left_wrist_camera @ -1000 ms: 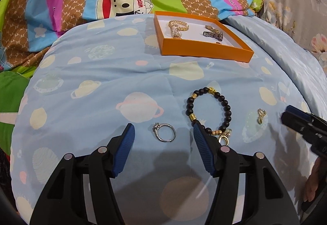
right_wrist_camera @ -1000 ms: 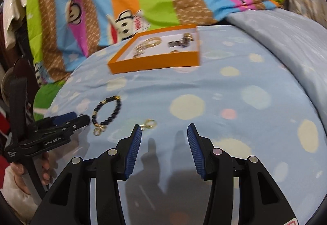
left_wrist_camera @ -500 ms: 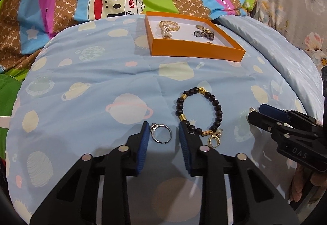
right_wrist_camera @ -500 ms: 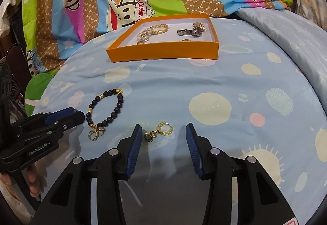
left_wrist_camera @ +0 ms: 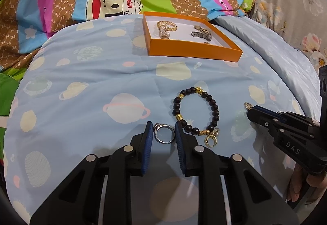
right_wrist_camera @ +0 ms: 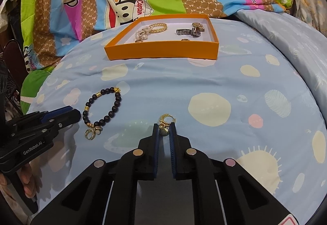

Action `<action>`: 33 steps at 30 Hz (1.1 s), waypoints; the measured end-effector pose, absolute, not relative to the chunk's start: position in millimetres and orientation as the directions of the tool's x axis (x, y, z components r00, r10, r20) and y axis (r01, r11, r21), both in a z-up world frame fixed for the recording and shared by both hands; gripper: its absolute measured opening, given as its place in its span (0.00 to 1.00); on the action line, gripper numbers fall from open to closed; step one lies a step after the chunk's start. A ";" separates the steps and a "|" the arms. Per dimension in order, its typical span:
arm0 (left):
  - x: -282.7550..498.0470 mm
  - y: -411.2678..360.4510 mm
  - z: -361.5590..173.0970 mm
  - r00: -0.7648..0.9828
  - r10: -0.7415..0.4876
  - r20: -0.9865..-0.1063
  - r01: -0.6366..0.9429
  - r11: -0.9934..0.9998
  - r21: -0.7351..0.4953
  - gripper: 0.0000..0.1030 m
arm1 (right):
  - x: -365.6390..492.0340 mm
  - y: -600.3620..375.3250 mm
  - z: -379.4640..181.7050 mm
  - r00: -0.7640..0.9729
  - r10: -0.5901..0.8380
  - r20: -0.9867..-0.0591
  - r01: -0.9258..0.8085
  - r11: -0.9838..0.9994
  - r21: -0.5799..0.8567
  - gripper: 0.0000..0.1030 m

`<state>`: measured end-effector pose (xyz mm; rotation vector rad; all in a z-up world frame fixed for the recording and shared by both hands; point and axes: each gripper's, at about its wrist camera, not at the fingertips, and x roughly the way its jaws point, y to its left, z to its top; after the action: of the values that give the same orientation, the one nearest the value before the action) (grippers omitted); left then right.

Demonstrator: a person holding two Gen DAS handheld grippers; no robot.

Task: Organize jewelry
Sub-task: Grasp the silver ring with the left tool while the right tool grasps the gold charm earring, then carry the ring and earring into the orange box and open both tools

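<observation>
Left wrist view: my left gripper (left_wrist_camera: 162, 135) has just been closing, pads now touching the silver ring (left_wrist_camera: 164, 133) on the bed. The beaded bracelet (left_wrist_camera: 195, 111) lies just right. My right gripper (right_wrist_camera: 164, 132) has just closed, nipping the gold earring (right_wrist_camera: 166, 122). The orange box (right_wrist_camera: 161, 52), straight ahead, holds bracelets and a watch.

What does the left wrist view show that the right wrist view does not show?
Only the left wrist view shows the silver ring, with the left gripper closed on it. Only the right wrist view shows the wristwatch dial and the right gripper pinching the gold earring; its jaws have just been closing. Both show the beaded bracelet and the orange box.
</observation>
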<state>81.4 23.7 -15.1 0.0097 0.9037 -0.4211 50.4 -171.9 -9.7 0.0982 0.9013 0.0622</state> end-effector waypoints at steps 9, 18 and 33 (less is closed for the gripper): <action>79.4 27.8 -13.5 0.542 -0.370 -0.754 0.361 0.913 -0.189 0.21 | 48.9 -179.8 -9.0 0.628 0.125 -0.768 0.000 0.987 0.161 0.09; 76.9 33.7 -8.2 0.565 -0.381 -0.732 0.351 0.914 -0.205 0.21 | 46.2 -186.7 -5.5 0.649 0.137 -0.748 0.014 0.981 0.192 0.09; 86.5 101.1 39.1 0.699 -0.302 -0.648 0.199 0.953 -0.229 0.21 | 38.8 -232.4 38.0 0.739 0.054 -0.672 0.090 0.980 0.178 0.09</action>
<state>86.5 101.1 39.1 -0.1455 0.7464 -0.2804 38.8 -232.4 38.0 0.2041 0.7406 -0.0199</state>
